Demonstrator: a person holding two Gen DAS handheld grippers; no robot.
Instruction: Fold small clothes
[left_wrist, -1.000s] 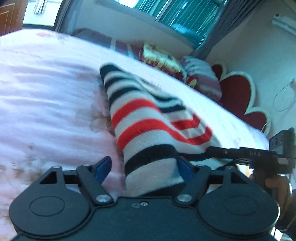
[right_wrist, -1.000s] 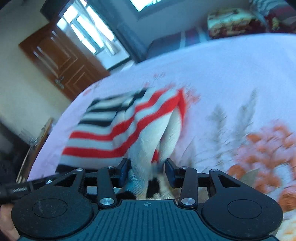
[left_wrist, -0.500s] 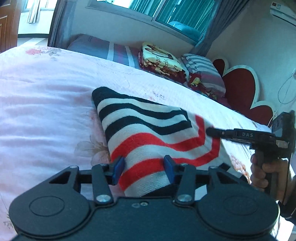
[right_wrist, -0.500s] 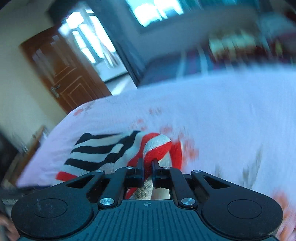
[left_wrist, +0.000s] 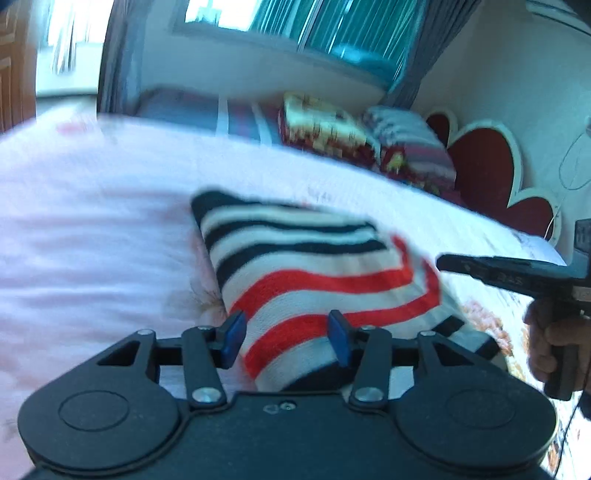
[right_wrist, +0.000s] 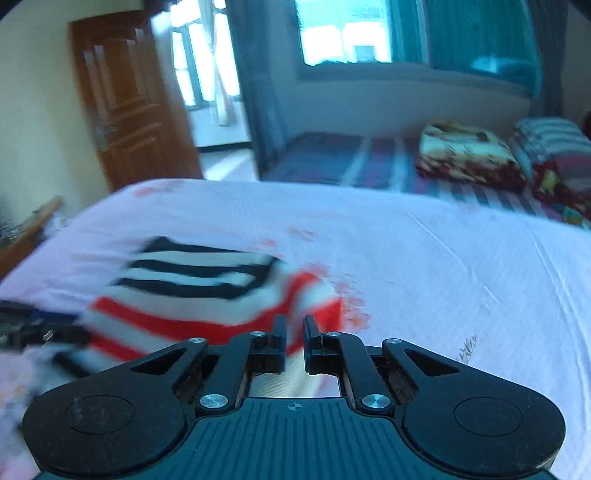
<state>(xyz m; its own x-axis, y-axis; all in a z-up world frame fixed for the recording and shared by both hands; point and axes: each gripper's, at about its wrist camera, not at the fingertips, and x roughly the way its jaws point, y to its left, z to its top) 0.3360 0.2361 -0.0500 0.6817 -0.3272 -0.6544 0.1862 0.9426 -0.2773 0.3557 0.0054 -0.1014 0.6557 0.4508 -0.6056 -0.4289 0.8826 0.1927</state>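
Left view: the left hand-held gripper (left_wrist: 286, 338) grips the near end of the striped garment (left_wrist: 314, 273), which lies on the bed (left_wrist: 92, 240), its long axis running away and leftward.

Right view: the right hand-held gripper (right_wrist: 294, 334) pinches the garment's red-striped edge (right_wrist: 317, 295); its jaws have just closed.

A pale pink floral bedsheet (right_wrist: 424, 258) covers the bed. Folded blankets (right_wrist: 467, 157) lie beneath a bright window (right_wrist: 347, 33) with teal curtains (left_wrist: 354, 33). A brown wooden door (right_wrist: 129, 99) stands left; a red heart-shaped headboard (left_wrist: 487, 162) right.
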